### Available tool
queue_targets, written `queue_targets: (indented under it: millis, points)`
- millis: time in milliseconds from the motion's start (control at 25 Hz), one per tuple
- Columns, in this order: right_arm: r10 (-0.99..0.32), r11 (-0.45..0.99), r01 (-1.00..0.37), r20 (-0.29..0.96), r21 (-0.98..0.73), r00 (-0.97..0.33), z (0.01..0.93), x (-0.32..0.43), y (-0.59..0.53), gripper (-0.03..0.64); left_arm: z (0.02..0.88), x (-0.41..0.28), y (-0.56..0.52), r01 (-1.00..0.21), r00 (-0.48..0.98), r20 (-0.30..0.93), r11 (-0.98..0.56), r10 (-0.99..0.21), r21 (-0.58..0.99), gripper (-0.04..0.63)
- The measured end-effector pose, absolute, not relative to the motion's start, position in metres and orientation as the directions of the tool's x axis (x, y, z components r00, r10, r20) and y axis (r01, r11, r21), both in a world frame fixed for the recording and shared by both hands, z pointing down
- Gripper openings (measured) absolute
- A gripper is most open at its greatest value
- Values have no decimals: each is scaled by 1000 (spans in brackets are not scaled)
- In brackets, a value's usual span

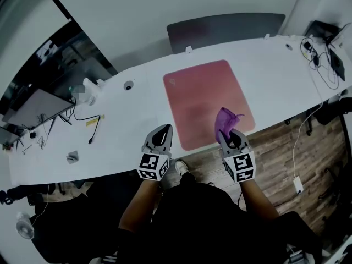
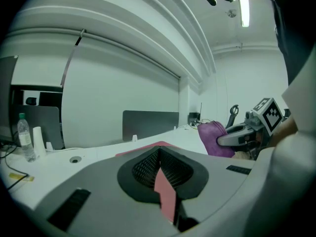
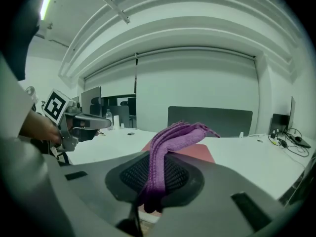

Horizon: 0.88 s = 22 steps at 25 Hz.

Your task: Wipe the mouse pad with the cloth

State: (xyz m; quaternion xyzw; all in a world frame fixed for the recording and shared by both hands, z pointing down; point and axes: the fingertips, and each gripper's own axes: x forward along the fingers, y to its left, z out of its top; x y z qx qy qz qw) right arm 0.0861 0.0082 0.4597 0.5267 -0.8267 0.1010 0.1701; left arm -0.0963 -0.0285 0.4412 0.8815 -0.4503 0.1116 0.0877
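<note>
Pinches the cloth (image 1: 226, 119) in the right tool (image 1: 225, 131) above the mouse pad (image 1: 203, 92), with the left tool (image 1: 163, 128) pressed together, empty. Might shove the unheld pad along the desk (image 1: 121, 128) when wiping hard.

place: office | cues: long white desk (image 1: 275, 70), grey divider panel (image 1: 225, 29), loose cables (image 1: 322, 59), monitor (image 1: 36, 109) (wood-look floor (image 1: 286, 147) below)

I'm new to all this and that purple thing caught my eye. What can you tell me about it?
It is a purple cloth, soft and knitted-looking, bunched into long folds. The right gripper pinches its lower part between its fingers, and the rest stands up and flops forward past them. In the head view it sits over the near right corner of the pink mouse pad; whether it touches the pad cannot be told.
</note>
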Motion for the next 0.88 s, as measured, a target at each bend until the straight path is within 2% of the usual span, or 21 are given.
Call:
queue_targets:
  millis: [600,880]
  points:
    - [-800,413,-911,481,6,-359,481,39,-105,66,472,-161,-123,-850,518,346,-517,-782,103,15]
    - [-730,479,-873,513,-89,-452,505,35,-153,66,471,-163,-152,-873,486,336,-465,-807,147,15]
